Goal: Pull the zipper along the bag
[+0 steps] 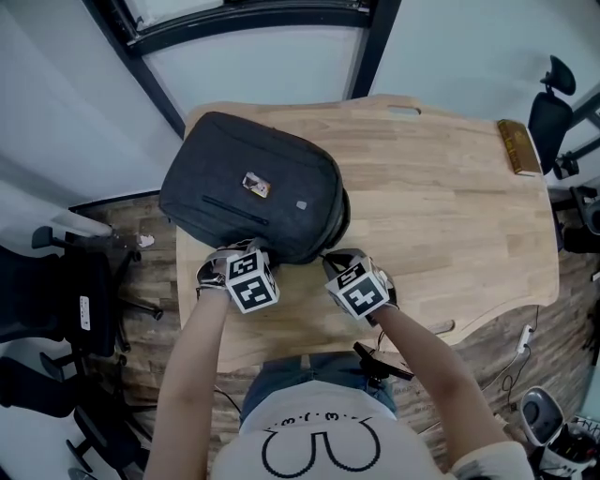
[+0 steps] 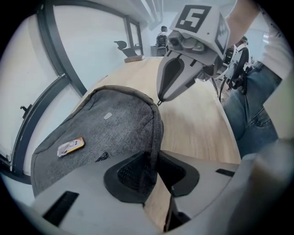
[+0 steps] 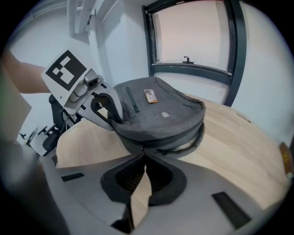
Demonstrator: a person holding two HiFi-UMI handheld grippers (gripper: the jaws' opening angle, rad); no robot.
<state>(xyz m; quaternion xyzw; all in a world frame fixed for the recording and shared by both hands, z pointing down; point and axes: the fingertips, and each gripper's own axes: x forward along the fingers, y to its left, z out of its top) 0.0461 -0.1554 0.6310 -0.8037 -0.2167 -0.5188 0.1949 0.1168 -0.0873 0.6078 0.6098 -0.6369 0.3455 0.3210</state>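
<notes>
A dark grey backpack [image 1: 253, 187] lies flat on the wooden table [image 1: 441, 216], with a small orange-and-white tag [image 1: 256, 184] on its top face. My left gripper [image 1: 242, 251] is at the bag's near edge. In the left gripper view its jaws [image 2: 154, 172] are shut on a fold of the grey fabric [image 2: 154, 137]. My right gripper [image 1: 339, 261] is at the bag's near right corner, shut on the zipper pull [image 3: 139, 149], which runs into its jaws [image 3: 143, 165]. To the right of the pull the zip gapes and shows a light lining [image 3: 190, 140].
A brown, book-like object [image 1: 518, 147] lies at the table's far right edge. Office chairs stand on the floor to the left [image 1: 75, 300] and far right [image 1: 553, 103]. A dark window frame [image 1: 262, 19] runs behind the table. Bare wood stretches right of the bag.
</notes>
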